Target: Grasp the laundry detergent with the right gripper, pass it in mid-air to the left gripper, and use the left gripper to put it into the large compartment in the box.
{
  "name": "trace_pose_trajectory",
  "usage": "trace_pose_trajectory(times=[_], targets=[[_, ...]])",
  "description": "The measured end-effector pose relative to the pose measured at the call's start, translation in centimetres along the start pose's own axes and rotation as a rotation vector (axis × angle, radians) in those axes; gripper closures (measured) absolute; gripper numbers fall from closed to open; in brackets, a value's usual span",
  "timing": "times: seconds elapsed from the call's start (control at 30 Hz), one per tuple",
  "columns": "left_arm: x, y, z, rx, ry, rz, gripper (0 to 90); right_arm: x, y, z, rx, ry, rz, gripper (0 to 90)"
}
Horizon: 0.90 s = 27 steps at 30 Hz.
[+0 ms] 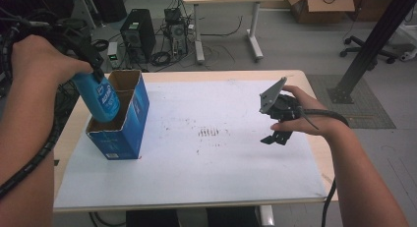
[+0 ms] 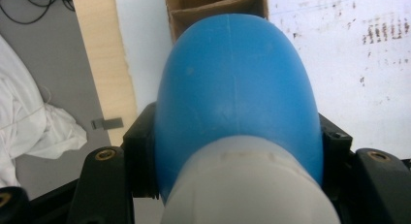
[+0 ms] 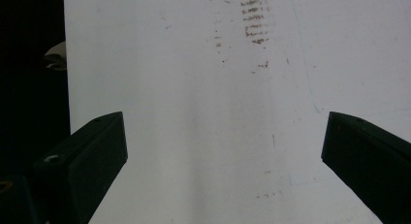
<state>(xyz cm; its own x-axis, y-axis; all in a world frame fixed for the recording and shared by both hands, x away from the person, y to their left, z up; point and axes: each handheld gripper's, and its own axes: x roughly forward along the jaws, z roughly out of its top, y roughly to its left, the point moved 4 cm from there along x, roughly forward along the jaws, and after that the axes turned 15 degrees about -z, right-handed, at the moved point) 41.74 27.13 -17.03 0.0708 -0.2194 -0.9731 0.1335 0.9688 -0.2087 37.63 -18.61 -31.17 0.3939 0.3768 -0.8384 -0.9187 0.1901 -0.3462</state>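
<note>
Blue cardboard box (image 1: 123, 120) stands open-topped near the left edge of the surface (image 1: 206, 183), an inner divider splitting it into a far and a near compartment. A white sheet covers most of the surface, with a smudge patch (image 1: 209, 132) of dark marks at its middle, well apart from the box. Nothing else lies on the sheet, so there is wide open room between box and right hand. Behind the far edge, on the floor: a black PC tower (image 1: 137, 33), tangled cables, a second desk, and a cardboard carton at top right. A black slanted post stands off the right corner.

Blue bottle (image 1: 100, 97) with a white cap hangs tilted over the box's near compartment, its bottom end at or just inside the opening and pointing down toward the box, cap end up in the left tool (image 1: 96, 72). The long axis runs steeply, leaning from upper left to lower right in the high view. The box walls sit close around the bottle's lower end; whether it touches the cardboard I cannot tell. In the left gripper view the bottle (image 2: 237, 103) sits clamped between both black jaws just below the cap, box flaps (image 2: 215, 8) beyond it.

Right tool (image 1: 278, 136) is over the sheet near the right edge, pointing down, jaws spread wide with nothing between them; the right gripper view shows bare white sheet (image 3: 203, 117) between the jaws
</note>
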Motion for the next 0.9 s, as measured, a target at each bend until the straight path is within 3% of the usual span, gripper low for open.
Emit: trace_pose_trajectory(times=[0.33, 0.5, 0.67, 0.77, 0.9], targets=[[2.6, 1.0, -0.3, -0.015, 0.014, -0.012, 37.7, -0.4, -0.1, 0.2, -0.004, 0.017, 0.002, 2.7], [3.9, 1.4, -0.4, -0.019, 0.011, -0.022, 37.7, -0.5, -0.3, 0.0, 0.002, 0.055, 0.019, 2.8], [5.1, 1.6, -0.3, -0.020, 0.015, -0.011, 37.6, -0.1, -0.4, -0.3, 0.004, 0.098, 0.037, 2.8], [5.8, 1.5, -0.2, -0.012, -0.007, -0.004, 37.6, 0.1, -0.3, -0.4, 0.005, 0.104, 0.041, 2.9], [7.1, 1.4, -0.1, -0.010, 0.012, 0.002, 37.6, 0.2, -0.4, -0.5, 0.008, 0.102, 0.041, 2.9]])
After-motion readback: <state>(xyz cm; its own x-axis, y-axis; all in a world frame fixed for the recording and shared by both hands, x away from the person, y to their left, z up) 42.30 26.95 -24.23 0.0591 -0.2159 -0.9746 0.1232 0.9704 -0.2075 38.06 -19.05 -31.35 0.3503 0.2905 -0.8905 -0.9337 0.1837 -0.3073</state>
